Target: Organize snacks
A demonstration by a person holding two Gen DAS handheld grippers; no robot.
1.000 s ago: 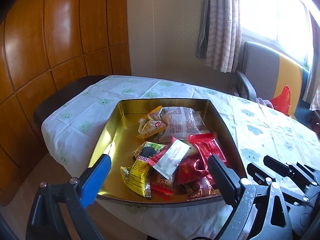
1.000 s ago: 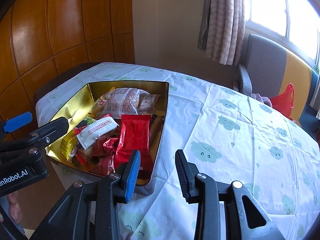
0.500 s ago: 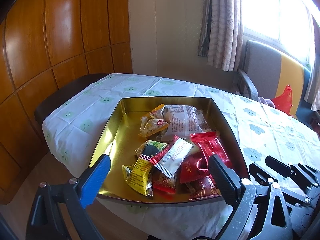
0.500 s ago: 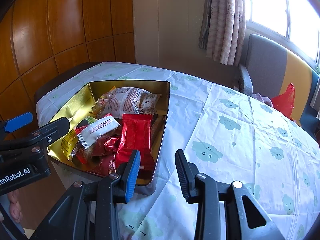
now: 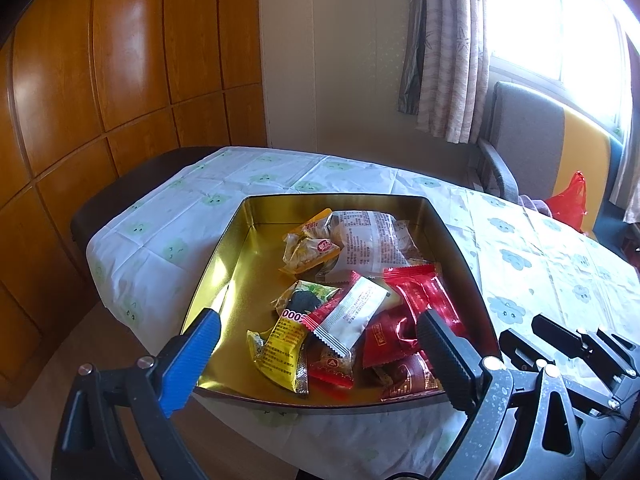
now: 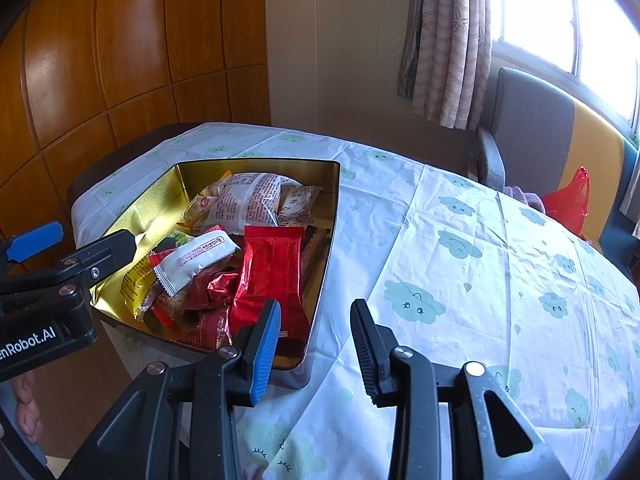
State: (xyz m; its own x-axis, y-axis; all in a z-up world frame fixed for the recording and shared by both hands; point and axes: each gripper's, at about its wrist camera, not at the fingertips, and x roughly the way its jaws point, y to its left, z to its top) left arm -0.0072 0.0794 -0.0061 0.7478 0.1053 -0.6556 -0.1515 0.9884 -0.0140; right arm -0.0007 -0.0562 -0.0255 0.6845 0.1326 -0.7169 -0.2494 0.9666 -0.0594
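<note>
We found the snacks heaped in a gold-lined tin tray (image 5: 224,264) that sat near the corner of the table, on a white tablecloth (image 6: 460,248) printed with pale clouds. At the far end of the tray lay a large white packet (image 5: 370,240) with a small yellow one (image 5: 308,248) against its left side; nearer us a white-and-red packet (image 5: 352,316) lay across a yellow packet (image 5: 282,350), and a long red packet (image 5: 430,296) rested along the right wall over more crumpled red wrappers (image 5: 390,338). The tray's left half was bare gold floor. Our left gripper (image 5: 320,354) hung above the tray's near edge with its fingers spread wide, one at either side of the pile, holding nothing. Our right gripper (image 6: 314,346) stood just beside the tray's near right corner, its fingers parted by a narrow gap with only cloth and the tray corner seen between them, and nothing in its grip. Beyond the table stood a grey and yellow chair (image 6: 532,132) with a red plastic bag (image 6: 570,200) on it, a curtain (image 6: 448,40) by the bright window, and wooden panelling (image 5: 120,60) to the left.
</note>
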